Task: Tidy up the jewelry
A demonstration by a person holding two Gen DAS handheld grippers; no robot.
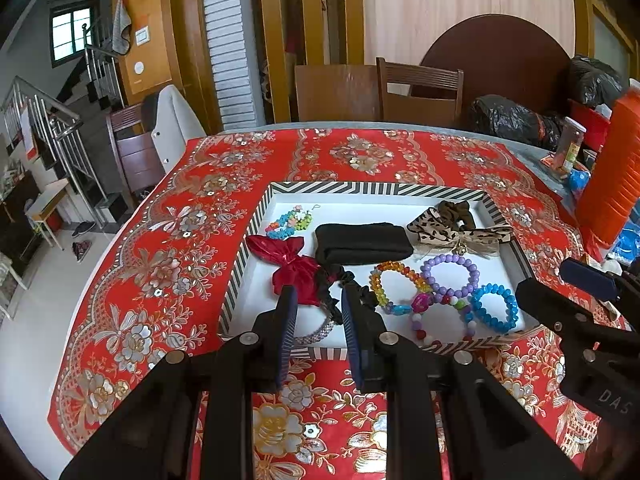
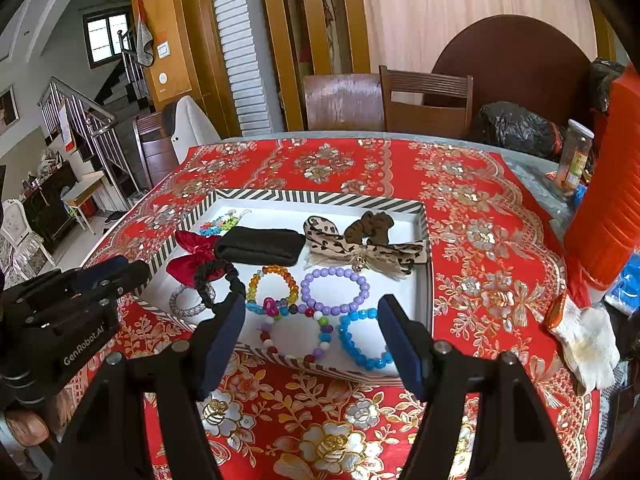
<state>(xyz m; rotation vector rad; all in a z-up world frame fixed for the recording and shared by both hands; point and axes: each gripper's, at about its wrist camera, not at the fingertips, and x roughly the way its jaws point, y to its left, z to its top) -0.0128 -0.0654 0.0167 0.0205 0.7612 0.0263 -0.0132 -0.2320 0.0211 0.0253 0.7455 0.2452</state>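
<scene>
Surface (image 1: 400, 148) under a red floral cloth carries a striped-rim tray (image 1: 360, 189) near its middle, nearer the front edge. Stacked orange stools (image 1: 612, 184) stand at the right edge, with a white glove (image 2: 588, 340) lying by them. Inside the tray, a folded black cloth (image 1: 362, 243) lies mid-tray, a leopard-print bow (image 1: 456, 236) toward the far right corner, a red bow (image 1: 292, 264) at the left rim. Along the near rim lie a purple bead bracelet (image 2: 335, 290), a blue bead bracelet (image 2: 362, 338), an amber bead bracelet (image 2: 273, 284) and a mixed-colour one (image 2: 296, 334). A silver bangle (image 2: 188, 300) sits at the near left corner. The left claw (image 1: 318, 304) hovers over that corner, jaws narrow and empty. The right claw (image 2: 312, 312) hangs over the near rim, jaws wide and empty.
</scene>
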